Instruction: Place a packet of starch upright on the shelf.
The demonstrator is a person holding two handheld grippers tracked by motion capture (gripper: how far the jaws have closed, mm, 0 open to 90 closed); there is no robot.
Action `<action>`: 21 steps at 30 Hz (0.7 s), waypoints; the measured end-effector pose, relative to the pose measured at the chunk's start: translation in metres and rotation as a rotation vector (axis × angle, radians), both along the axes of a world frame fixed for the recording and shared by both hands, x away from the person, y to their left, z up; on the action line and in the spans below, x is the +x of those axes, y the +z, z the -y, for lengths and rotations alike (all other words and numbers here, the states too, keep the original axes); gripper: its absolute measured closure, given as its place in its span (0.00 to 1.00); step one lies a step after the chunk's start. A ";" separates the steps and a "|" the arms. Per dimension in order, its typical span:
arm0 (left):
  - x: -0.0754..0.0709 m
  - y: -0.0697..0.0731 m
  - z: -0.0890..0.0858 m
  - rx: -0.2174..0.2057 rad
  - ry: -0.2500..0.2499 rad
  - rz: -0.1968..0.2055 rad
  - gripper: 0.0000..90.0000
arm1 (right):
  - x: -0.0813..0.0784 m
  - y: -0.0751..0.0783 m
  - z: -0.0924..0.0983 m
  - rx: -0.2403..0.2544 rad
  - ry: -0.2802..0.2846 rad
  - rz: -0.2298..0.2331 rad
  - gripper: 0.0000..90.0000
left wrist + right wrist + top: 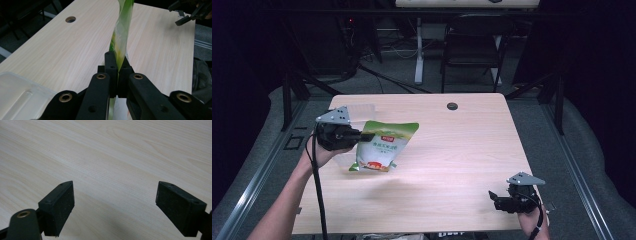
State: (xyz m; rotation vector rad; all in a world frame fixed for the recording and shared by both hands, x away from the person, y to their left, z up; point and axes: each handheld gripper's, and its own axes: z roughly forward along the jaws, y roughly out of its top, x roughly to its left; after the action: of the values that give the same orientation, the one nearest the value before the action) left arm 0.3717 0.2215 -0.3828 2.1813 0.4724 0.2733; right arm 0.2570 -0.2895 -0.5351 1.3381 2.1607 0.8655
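Note:
A green and white food pouch (382,145) hangs tilted above the left part of the wooden table (452,150). My left gripper (364,136) is shut on the pouch's left edge and holds it off the surface. In the left gripper view the pouch (122,30) runs edge-on away from the closed left gripper (117,67). My right gripper (494,197) rests low near the table's front right corner, open. In the right gripper view the right gripper (115,202) stands wide apart over bare wood with nothing between its fingers.
A clear plastic container (359,112) sits at the table's back left, just behind the left hand; its corner (20,95) shows in the left gripper view. A round cable hole (452,106) lies near the far edge. A black chair (472,45) stands beyond the table.

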 end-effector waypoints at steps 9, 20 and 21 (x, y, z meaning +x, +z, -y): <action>0.004 0.013 -0.013 -0.009 0.033 0.042 1.00 | 0.000 0.000 0.000 -0.004 0.007 -0.003 0.16; 0.009 0.030 -0.035 -0.022 0.076 0.098 1.00 | 0.000 0.000 0.000 0.001 0.002 -0.003 0.16; 0.010 0.031 -0.037 -0.025 0.078 0.103 1.00 | 0.000 0.000 0.000 0.002 0.002 -0.003 0.16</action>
State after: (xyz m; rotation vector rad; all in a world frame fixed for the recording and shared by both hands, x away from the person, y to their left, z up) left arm 0.3818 0.2585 -0.3514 2.1159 0.5011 0.4180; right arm 0.2573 -0.2897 -0.5353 1.3393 2.1641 0.8665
